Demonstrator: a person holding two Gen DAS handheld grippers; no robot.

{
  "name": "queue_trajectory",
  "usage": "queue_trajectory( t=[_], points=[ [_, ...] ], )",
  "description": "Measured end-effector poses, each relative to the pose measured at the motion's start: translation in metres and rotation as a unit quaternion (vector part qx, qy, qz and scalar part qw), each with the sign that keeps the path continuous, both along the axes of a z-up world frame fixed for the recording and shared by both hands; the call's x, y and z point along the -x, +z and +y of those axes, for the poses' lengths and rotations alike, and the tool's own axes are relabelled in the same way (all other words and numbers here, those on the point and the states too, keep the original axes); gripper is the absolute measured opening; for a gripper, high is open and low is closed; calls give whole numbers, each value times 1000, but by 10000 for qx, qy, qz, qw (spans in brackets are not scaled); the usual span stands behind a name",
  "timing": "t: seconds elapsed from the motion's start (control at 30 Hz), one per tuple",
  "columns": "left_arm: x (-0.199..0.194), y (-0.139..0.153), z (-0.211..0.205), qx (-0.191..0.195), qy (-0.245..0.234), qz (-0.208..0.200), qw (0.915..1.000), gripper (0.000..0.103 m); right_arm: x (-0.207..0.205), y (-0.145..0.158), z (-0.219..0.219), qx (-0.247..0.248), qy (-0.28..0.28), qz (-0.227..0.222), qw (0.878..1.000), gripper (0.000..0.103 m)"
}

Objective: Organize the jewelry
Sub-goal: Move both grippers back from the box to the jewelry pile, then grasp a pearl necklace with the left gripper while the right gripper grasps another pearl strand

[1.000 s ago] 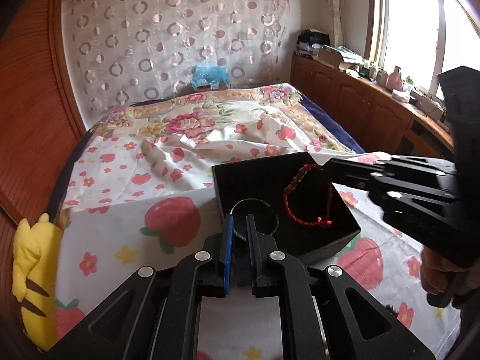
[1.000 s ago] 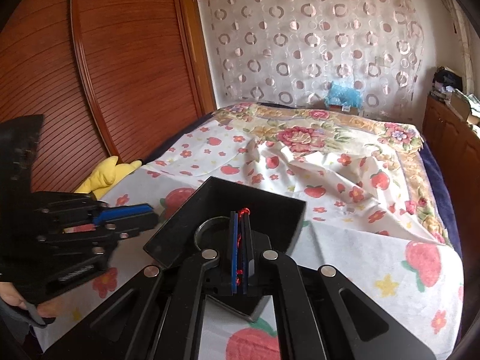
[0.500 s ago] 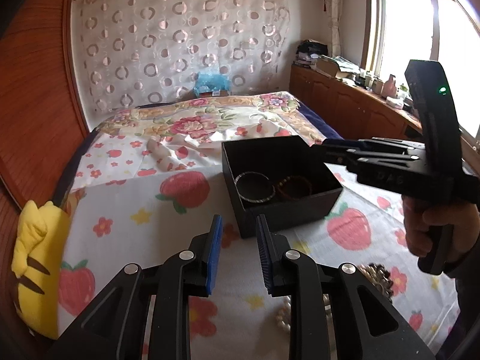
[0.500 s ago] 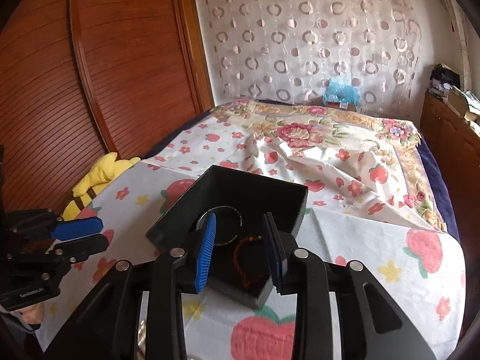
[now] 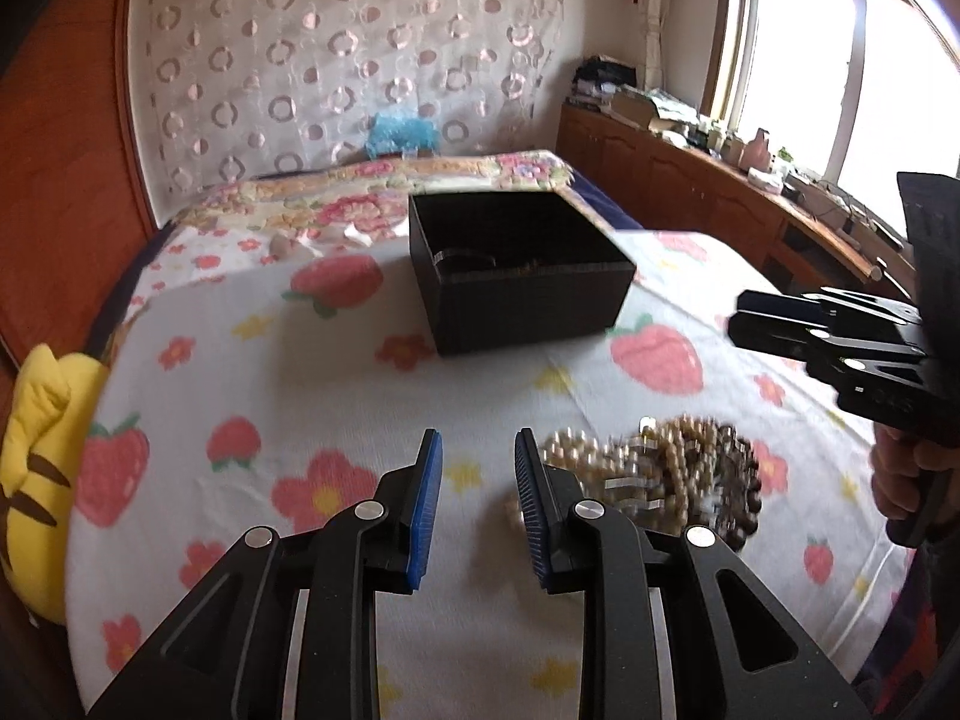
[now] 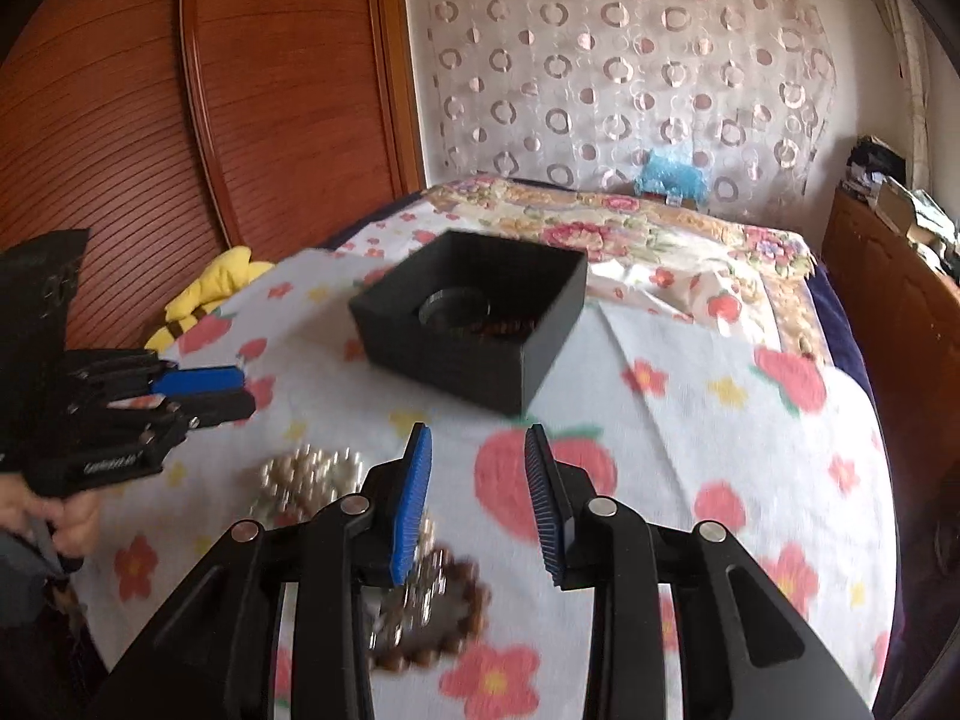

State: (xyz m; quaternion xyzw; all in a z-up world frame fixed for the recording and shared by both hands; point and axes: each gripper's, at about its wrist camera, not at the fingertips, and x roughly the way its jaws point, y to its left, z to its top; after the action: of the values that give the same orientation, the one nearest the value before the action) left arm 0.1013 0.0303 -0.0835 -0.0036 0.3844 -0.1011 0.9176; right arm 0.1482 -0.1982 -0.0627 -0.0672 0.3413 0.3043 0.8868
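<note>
A black open box (image 5: 522, 276) stands on the strawberry-print bedsheet, also in the right wrist view (image 6: 474, 330). Inside it lie a silver bangle (image 6: 453, 306) and a red braided bracelet (image 6: 504, 330). A heap of pearl and brown bead jewelry (image 5: 660, 474) lies on the sheet near me, also in the right wrist view (image 6: 312, 474). My left gripper (image 5: 478, 456) is open and empty, just left of the heap. My right gripper (image 6: 477, 450) is open and empty, above the sheet between heap and box.
A yellow plush toy (image 5: 36, 462) lies at the bed's left edge. A wooden wardrobe (image 6: 198, 90) stands left of the bed. A wooden cabinet with clutter (image 5: 708, 180) runs along the right under the window. A blue toy (image 5: 402, 132) sits at the bed's head.
Both grippers let go of the bangle and the red bracelet in the box, opened, and pulled back from the box toward the jewelry heap.
</note>
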Motion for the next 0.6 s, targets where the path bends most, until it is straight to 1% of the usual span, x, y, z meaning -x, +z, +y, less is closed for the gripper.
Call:
queue_trajectory(
  t=[0.27, 0.5, 0.6],
  points=[
    [1, -16, -5, 132, -214, 386, 9989, 23, 26, -2, -11, -89, -105, -33, 9999, 35],
    [0, -23, -16, 114, -300, 591, 9977, 24, 31, 0, -15, -128, -175, -69, 9997, 35],
    [-1, -27, -19, 175, -312, 673, 9971, 24, 33, -3, -18, -95, -205, -37, 9997, 35]
  ],
)
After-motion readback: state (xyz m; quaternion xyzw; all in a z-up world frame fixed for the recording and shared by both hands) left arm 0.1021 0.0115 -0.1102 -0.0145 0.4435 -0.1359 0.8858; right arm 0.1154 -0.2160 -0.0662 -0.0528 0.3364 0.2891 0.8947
